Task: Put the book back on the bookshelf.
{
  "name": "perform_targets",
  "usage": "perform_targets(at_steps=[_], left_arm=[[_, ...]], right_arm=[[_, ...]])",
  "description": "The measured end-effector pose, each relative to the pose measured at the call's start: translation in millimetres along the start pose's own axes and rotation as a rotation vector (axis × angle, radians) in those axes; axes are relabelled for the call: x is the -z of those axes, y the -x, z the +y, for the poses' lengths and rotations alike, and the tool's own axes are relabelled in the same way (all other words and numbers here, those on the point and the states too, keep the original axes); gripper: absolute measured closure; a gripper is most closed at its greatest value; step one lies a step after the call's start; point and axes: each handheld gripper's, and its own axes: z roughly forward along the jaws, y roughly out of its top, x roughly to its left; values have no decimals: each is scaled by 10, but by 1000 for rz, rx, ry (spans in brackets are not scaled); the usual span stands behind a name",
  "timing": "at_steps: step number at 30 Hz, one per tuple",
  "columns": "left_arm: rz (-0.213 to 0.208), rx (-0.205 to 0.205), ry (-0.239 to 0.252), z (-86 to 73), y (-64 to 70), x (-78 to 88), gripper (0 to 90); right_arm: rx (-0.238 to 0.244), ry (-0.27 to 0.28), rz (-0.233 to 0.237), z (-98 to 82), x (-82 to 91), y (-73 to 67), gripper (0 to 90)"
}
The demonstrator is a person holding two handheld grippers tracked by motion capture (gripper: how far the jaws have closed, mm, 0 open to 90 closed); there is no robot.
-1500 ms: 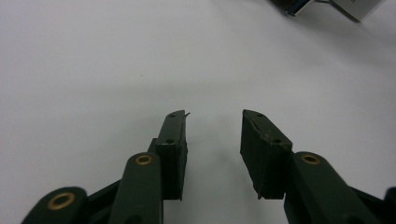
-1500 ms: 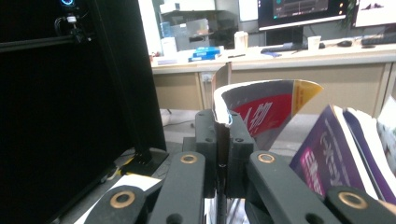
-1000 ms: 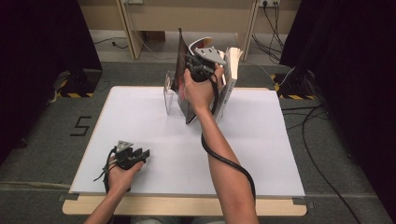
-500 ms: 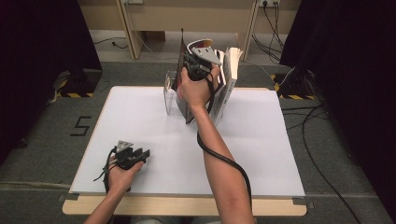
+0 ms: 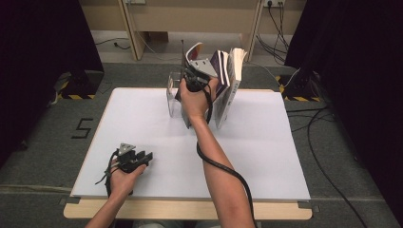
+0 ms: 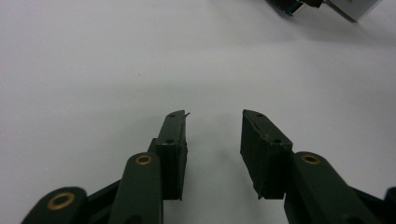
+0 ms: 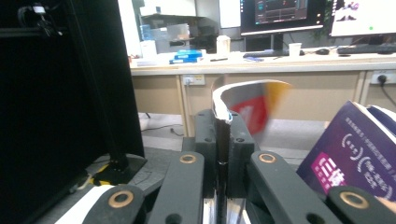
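At the table's far edge, the right gripper (image 5: 191, 76) pinches a thin booklet (image 7: 243, 100), seemingly above a clear rack (image 5: 173, 95). Near left, the left gripper (image 5: 141, 156) rests open, holding nothing.

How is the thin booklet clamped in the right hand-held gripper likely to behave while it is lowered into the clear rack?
Probably floppy: the thin booklet curls over above the right hand-held gripper, which pinches it. It looks light, with few pages. Its limp edge may buckle or snag against the purple book leaning beside it in the clear rack.
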Motion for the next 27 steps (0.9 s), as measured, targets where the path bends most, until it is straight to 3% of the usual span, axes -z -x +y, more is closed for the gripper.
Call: perform_targets(at_steps=[7,19,27], left_arm=[[2,-7,1,-1,5,1,600],[2,-4,2,-1,5,2,599],[0,-8,2,0,5,1,599]], right_arm=[[-25,-21,-9,-106,94,23,842],[-59,-92,6,0,132,75,724],[-84,-142,17,79,85,112,701]])
